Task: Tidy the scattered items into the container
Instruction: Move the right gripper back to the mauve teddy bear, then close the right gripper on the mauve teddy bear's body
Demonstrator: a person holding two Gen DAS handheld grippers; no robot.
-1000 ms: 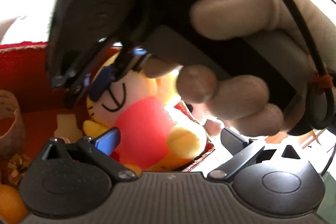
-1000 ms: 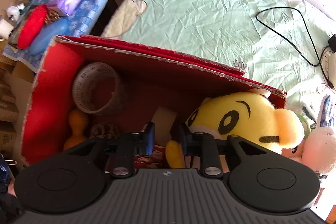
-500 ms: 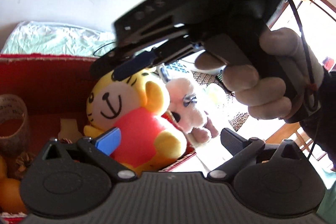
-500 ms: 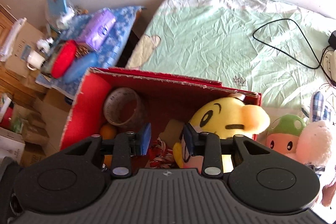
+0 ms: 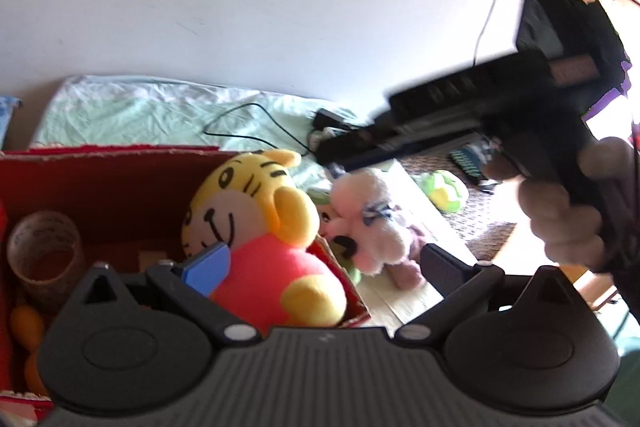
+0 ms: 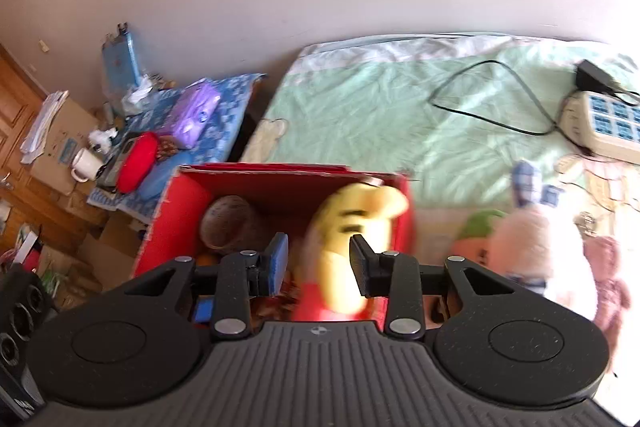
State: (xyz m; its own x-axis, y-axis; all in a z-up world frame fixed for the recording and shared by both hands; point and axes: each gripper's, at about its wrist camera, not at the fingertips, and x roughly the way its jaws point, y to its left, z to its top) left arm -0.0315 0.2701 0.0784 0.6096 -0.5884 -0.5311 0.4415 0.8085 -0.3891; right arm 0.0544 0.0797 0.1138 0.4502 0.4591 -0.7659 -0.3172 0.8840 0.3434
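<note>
Holding both my tongs wide open and empty, left gripper (image 5: pixel 320 263) and right gripper (image 6: pixel 318 265), over the red box (image 6: pixel 280 183) with the tiger plush (image 5: pixel 260 227) inside.

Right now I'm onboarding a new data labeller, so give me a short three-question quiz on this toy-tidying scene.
1. True or false: the yellow tiger plush sits inside the red box.
2. Which toy lies outside the box, just beside its right wall? A) pink plush dog B) tape roll C) orange fruit
3. Fill in: the right gripper is ____ and holds nothing; so is the left gripper.

Key: 1 true; 2 A; 3 open.
</note>
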